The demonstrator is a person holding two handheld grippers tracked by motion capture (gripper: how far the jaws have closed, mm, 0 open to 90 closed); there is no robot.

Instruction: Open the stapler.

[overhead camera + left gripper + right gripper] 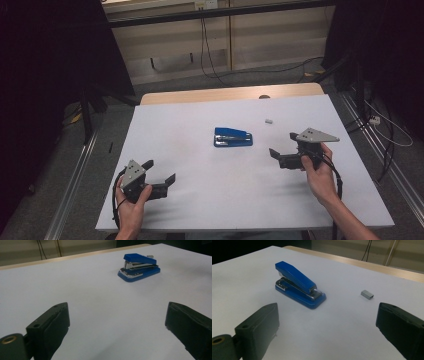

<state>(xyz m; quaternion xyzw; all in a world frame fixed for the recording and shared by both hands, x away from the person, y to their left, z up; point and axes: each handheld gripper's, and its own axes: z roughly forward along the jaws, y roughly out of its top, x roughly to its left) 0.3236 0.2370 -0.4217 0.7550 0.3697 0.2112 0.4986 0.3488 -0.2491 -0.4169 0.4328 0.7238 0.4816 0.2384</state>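
Both tongs (117, 325) (327, 327) wide open, empty; stapler (233, 137) btwn.

Black cables (210, 55) trail across the floor (240, 80) beyond the table (165, 97).

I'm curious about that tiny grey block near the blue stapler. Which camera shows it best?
The right gripper view: there the grey block lies close and sharp, apart from the blue stapler, looking like a strip of staples. The high view gives it as a pale speck on the white table.
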